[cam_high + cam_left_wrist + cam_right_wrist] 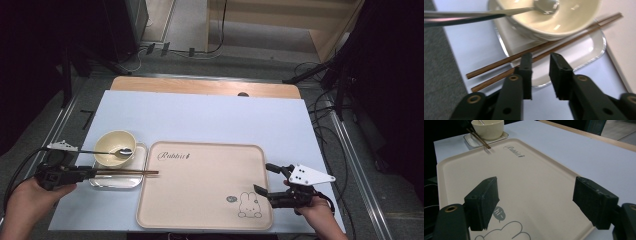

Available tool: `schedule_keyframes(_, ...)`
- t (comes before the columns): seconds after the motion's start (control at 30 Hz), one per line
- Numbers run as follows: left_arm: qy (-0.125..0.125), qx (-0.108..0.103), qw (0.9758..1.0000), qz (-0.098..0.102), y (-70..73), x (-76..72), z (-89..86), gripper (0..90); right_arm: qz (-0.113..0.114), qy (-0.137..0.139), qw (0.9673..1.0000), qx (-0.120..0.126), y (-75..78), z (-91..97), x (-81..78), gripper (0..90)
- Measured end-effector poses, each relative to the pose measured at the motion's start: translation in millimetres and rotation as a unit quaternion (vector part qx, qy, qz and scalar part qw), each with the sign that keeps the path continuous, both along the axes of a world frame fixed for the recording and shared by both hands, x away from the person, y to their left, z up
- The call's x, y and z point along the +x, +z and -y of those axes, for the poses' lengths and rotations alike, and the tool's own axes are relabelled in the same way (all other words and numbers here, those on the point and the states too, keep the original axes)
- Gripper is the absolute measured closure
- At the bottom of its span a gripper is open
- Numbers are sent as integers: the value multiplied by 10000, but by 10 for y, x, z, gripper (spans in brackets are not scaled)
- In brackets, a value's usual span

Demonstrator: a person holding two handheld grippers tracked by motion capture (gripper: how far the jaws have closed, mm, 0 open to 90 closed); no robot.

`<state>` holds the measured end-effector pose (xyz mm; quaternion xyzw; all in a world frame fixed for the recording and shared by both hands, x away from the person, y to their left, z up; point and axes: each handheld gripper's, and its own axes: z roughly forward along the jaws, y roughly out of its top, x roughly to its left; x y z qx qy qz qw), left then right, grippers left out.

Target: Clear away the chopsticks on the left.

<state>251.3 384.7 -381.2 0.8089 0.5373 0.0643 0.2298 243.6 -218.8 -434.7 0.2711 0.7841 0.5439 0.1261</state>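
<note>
At the left we are holding the left gripper [80, 173] low over the near left edge of the table, with its black jaws partly spread and pinching nothing; the pair of thin brown wooden chopsticks [127, 172] is lying just beyond the tips, not between the pads. The chopsticks are resting across the small clear rectangular glass dish [118, 180], in front of the cream round ceramic bowl [115, 148], where a shiny metal spoon [107, 151] is lying with its handle sticking out to the left.

The long axis of the chopsticks is running left to right across the table: the thick ends are pointing at our left gripper and the thin tips are reaching over the rim of the large beige plastic tray with a rabbit drawing [202, 220].

We are thinking about the risk here: the sticks are only balancing on the dish rim, so a small push from the jaws could roll them apart or onto the pale blue mat [200, 115].

At the right, the right gripper [266, 179] is hovering over the tray's near right corner, jaws widely spread and empty.
</note>
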Motion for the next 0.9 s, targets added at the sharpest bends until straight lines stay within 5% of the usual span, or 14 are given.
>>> schedule_keyframes(0.07, -316, 125, 9994, 18, -12, -12, 33, 560, -14, 1, 10000, -4, 1, 3, -6, 208)
schedule_keyframes(0.2, -711, 40, 9974, 72, -19, -31, 46, 443, -13, 0, 10000, 0, 0, 6, -7, 208)
schedule_keyframes(0.4, -797, -162, 9967, 38, -36, -9, 28, 394, -1, 5, 10000, -6, -1, 5, -9, 208)
schedule_keyframes(0.47, -908, -340, 9952, 92, -46, 2, 11, 255, 2, 8, 10000, -17, -1, 6, -10, 208)
schedule_keyframes(0.57, -1064, -312, 9936, 207, -71, 3, -1, 246, 2, 10, 10000, -17, -1, 5, -11, 208)
schedule_keyframes(0.9, -1357, -27, 9901, 348, -145, 22, -45, 427, 2, 16, 10000, -27, -4, 8, -19, 209)
